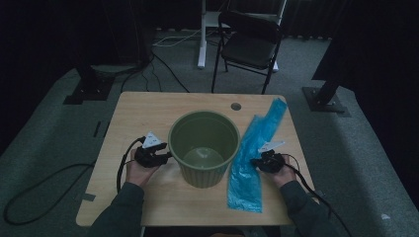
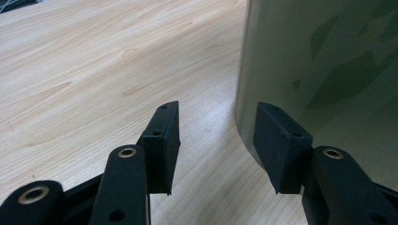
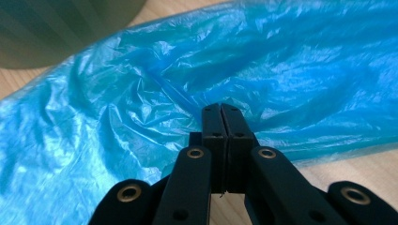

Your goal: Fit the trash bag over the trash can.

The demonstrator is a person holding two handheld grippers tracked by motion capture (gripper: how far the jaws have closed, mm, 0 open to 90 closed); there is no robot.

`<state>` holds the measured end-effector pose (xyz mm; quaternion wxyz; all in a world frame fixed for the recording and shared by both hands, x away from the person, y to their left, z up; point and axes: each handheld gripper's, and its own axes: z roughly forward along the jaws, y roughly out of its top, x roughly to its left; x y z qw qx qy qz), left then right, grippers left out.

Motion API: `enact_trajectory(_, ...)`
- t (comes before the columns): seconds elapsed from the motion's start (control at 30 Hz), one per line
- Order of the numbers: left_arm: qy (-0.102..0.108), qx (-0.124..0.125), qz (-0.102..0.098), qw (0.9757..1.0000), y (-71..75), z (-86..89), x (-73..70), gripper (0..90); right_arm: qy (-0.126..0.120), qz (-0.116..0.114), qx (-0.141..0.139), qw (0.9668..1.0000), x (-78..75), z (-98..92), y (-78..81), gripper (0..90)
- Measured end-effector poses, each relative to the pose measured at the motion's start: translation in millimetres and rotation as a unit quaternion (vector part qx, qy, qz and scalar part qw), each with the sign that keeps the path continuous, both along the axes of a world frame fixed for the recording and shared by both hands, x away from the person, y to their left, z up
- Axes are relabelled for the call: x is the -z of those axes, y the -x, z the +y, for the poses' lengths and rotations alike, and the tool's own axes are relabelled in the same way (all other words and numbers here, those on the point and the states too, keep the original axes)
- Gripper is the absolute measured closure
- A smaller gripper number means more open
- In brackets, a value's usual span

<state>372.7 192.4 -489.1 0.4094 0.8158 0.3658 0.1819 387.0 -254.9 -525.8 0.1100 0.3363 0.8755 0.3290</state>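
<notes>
Bag: thin blue film, light, limp, slippery; lies flat right of centre in high view, beside bin. Right gripper pinched tight on film fold. Left gripper agape, holds nothing, one pad near bin wall. Best hold: bag edge.

Bin mid-table, bag just right of it.

Green bin cut off by the left gripper view's top and right edges.
</notes>
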Motion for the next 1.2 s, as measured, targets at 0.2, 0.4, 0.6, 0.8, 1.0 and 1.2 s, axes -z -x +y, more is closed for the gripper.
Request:
enact_trajectory(0.2, 0.0, 0.0, -0.001, 1.0, 0.0, 0.0, -0.1, 51.3, -0.027, -0.03, -0.006, 0.9992, -17.5, -2.0, 4.4, 90.0)
enact_trajectory(0.4, 0.002, -0.001, -0.001, 1.0, 0.1, 0.4, -0.2, 51.3, -0.042, -0.055, -0.011, 0.9976, -36.7, -8.3, 7.6, 90.0)
enact_trajectory(0.6, 0.006, -0.001, 0.0, 1.0, 0.0, 0.5, -0.2, 51.3, -0.061, -0.072, -0.008, 0.9955, -55.1, -17.7, 6.0, 90.0)
enact_trajectory(0.8, 0.012, 0.004, 0.007, 0.9999, -1.1, 1.7, -0.2, 51.6, -0.072, -0.095, -0.008, 0.9928, -79.0, -24.2, 4.3, 90.0)
enact_trajectory(1.0, 0.014, 0.006, 0.011, 0.9998, -1.2, 1.7, -0.5, 51.7, -0.09, -0.113, -0.005, 0.9896, -97.7, -33.0, 3.3, 90.0)
enact_trajectory(1.2, 0.015, 0.004, 0.01, 0.9998, -1.1, 2.1, -0.8, 51.9, -0.108, -0.131, -0.001, 0.9855, -117.5, -41.8, 3.1, 90.0)
